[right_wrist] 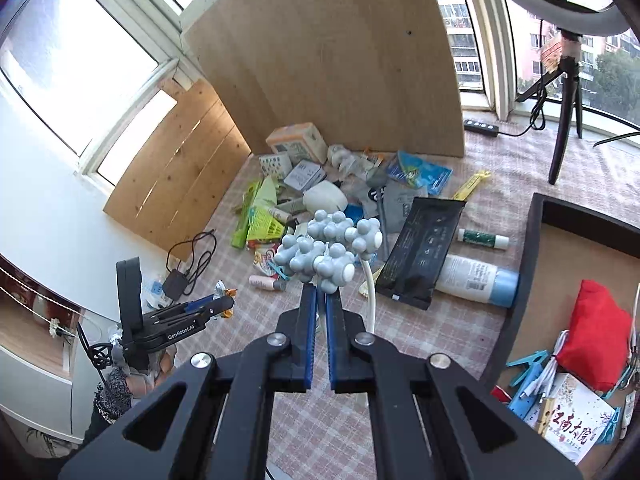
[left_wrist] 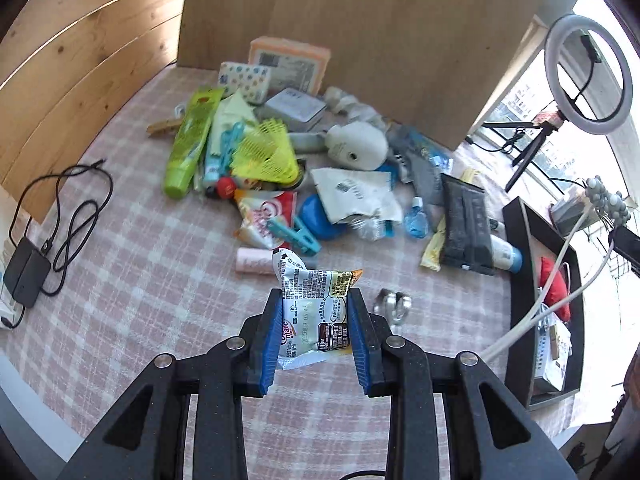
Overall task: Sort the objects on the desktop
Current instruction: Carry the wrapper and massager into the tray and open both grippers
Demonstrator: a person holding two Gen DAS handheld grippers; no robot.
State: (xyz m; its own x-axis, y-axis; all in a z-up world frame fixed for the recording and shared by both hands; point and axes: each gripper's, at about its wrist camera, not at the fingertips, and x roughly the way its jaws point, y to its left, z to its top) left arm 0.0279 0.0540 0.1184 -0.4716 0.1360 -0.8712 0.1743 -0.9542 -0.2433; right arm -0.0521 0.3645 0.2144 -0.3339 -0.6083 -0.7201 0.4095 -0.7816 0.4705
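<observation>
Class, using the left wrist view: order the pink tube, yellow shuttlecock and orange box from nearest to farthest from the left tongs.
1. Pink tube, just ahead-left of the left tongs.
2. Yellow shuttlecock, mid-pile.
3. Orange box, against the back board.

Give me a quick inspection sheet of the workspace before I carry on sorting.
Surface: pink and white checked tablecloth, wooden boards behind.
Job's things: crinkled white foil sachet in the left gripper; grey-blue knobbly roller massager on a white handle in the right gripper. Dark-walled sorting tray holds a red cloth pouch, blue clips and a booklet.
Clutter: unsorted pile with green tube, yellow plastic shuttlecock, black wipes pack, white bottle with blue cap.
Grippers: both shut on their items, lifted off the cloth.
Cables: black adapter and lead at left edge.
Surroundings: ring light on tripod, windows.
</observation>
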